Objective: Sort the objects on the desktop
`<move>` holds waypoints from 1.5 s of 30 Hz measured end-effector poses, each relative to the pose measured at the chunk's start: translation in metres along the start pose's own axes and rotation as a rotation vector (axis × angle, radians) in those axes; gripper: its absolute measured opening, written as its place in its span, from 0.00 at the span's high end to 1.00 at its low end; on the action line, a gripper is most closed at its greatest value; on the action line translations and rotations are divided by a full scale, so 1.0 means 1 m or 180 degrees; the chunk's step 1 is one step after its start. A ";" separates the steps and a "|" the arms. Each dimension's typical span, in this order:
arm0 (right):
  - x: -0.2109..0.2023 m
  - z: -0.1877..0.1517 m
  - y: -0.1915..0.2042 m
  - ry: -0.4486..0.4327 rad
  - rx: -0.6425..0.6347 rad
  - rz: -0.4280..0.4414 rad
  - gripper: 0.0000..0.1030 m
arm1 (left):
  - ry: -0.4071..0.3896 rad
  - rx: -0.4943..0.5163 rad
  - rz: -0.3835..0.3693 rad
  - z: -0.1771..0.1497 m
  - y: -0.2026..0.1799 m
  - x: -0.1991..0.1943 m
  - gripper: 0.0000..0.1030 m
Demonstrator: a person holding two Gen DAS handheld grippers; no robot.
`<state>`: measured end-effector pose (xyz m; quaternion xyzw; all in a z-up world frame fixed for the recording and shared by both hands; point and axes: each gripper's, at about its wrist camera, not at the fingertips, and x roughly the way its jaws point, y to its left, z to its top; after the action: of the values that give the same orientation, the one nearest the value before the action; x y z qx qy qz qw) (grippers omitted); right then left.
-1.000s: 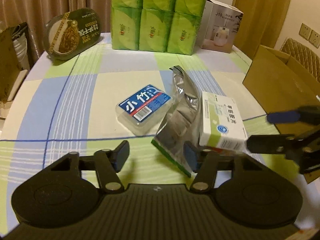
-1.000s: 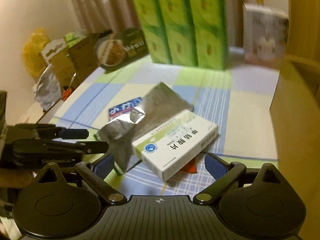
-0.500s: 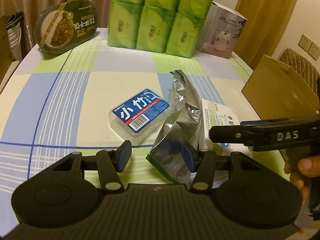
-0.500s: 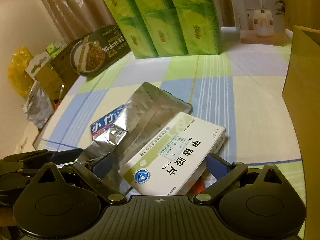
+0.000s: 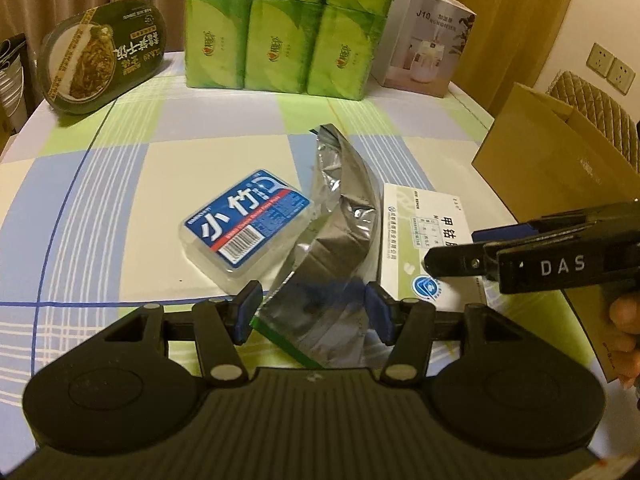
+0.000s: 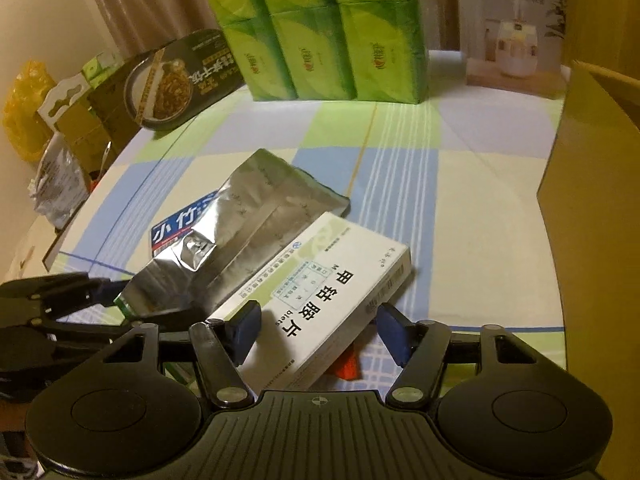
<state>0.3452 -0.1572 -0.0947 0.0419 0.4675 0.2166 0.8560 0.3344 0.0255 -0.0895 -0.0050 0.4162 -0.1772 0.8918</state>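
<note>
Your left hand-held gripper (image 5: 310,312) sat low over the worktop (image 5: 120,216), its blue-padded fingers spread apart around the near, green-edged end of a crinkled silver foil pouch (image 5: 340,240); whether the pads touched the foil could not be told. Your right hand-held gripper (image 6: 318,330) was likewise spread, its pads flanking the near end of a flat white-and-green cardboard medicine box (image 6: 320,300) that lay tilted, partly on the pouch, with something orange under its near corner. Just left of the pouch rested a clear plastic case with a blue label (image 5: 246,222). The worktop wore a smooth checked cloth of blue, green and cream. To the right stood a brown cardboard box (image 5: 560,172). Farther back, a glossy dark oval noodle tub (image 5: 102,54) leaned, beside stacked green tissue packs (image 5: 280,28) and a white appliance carton (image 5: 428,48).
</note>
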 end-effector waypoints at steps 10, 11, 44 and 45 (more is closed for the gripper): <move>0.008 0.008 -0.006 0.0080 0.0196 0.0081 0.14 | -0.0070 0.0208 -0.0230 -0.001 -0.018 -0.010 0.84; 0.008 0.008 -0.005 0.0090 0.0166 0.0070 0.14 | -0.0071 0.0253 -0.0248 -0.001 -0.022 -0.010 0.85; -0.080 -0.101 0.001 0.0092 -0.0143 -0.0253 0.28 | -0.0173 0.0644 -0.0007 -0.082 -0.084 -0.093 0.85; -0.080 -0.102 0.001 0.0079 -0.0169 -0.0282 0.28 | -0.0214 0.0704 0.0048 -0.081 -0.086 -0.092 0.77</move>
<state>0.2240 -0.2021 -0.0889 -0.0042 0.4736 0.1914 0.8597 0.1930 -0.0144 -0.0602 0.0906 0.3640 -0.2151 0.9017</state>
